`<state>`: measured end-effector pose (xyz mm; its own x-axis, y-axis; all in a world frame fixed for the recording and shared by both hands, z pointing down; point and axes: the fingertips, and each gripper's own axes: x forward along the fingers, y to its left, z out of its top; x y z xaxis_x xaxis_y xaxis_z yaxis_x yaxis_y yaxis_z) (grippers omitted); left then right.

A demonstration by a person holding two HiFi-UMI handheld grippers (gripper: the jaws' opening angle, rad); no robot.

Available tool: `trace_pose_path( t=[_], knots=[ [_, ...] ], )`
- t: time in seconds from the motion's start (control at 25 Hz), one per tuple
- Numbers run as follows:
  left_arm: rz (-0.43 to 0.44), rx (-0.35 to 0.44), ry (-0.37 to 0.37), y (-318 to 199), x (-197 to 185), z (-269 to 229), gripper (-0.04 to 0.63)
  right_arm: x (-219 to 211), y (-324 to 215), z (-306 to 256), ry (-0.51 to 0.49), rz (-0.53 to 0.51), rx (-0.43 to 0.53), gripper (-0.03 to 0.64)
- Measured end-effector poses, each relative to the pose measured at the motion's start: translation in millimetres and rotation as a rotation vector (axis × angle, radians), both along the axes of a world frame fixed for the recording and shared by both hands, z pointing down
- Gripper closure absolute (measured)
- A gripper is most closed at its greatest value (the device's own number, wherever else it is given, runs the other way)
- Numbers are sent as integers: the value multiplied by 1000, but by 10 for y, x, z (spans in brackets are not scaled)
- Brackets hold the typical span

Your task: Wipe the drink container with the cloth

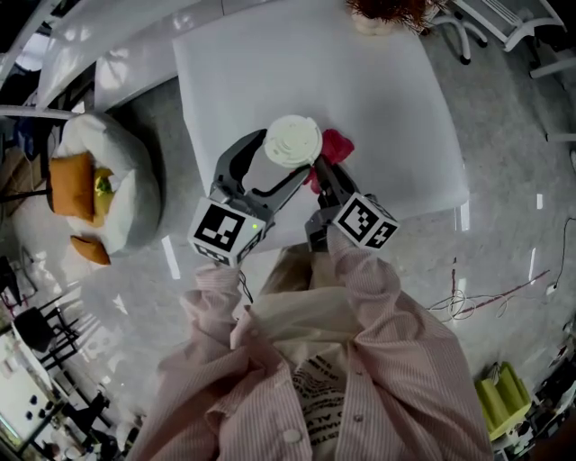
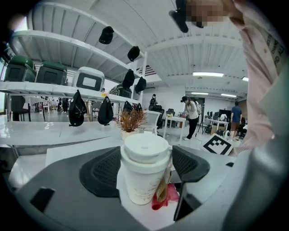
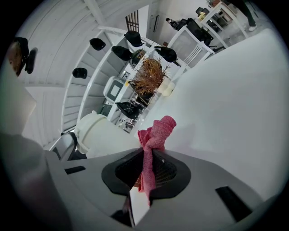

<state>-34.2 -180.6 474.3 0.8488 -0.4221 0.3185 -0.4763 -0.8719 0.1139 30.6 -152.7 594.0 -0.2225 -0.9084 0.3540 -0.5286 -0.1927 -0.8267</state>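
Note:
A white paper cup (image 1: 292, 141) with a white lid is held above the white table (image 1: 378, 99), my left gripper (image 1: 270, 171) shut on it. In the left gripper view the cup (image 2: 144, 173) stands upright between the two dark pads. My right gripper (image 1: 326, 176) is shut on a red cloth (image 1: 335, 146), which sits right beside the cup. In the right gripper view the red cloth (image 3: 152, 149) sticks up from between the closed pads, and the cup (image 3: 97, 131) lies just to its left. The red cloth (image 2: 165, 196) also shows by the cup's base.
A potted dry plant (image 1: 387, 13) stands at the table's far edge. A white beanbag (image 1: 108, 180) with orange cushions lies on the floor at left. Loose cables (image 1: 477, 302) trail on the floor at right. White chairs (image 1: 504, 27) stand at the top right.

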Motion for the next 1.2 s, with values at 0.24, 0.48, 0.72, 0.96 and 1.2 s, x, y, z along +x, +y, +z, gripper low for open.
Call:
trace_pose_path(
  t=[0.24, 0.48, 0.72, 0.96, 1.2],
  knots=[
    [3, -16, -5, -4, 20, 4, 245, 141, -55, -216, 65, -106, 35, 578],
    [4, -29, -1, 2, 1, 0, 249, 253, -202, -515, 132, -295, 104, 580],
    [-17, -59, -16, -12, 27, -38, 247, 276, -469, -868, 155, -510, 169, 578],
    [-44, -81, -24, -11, 47, -33, 248, 201, -750, -1056, 125, -697, 201, 580],
    [-58, -81, -21, -29, 26, -32, 247, -32, -908, -1129, 62, -884, 220, 580]
  ],
)
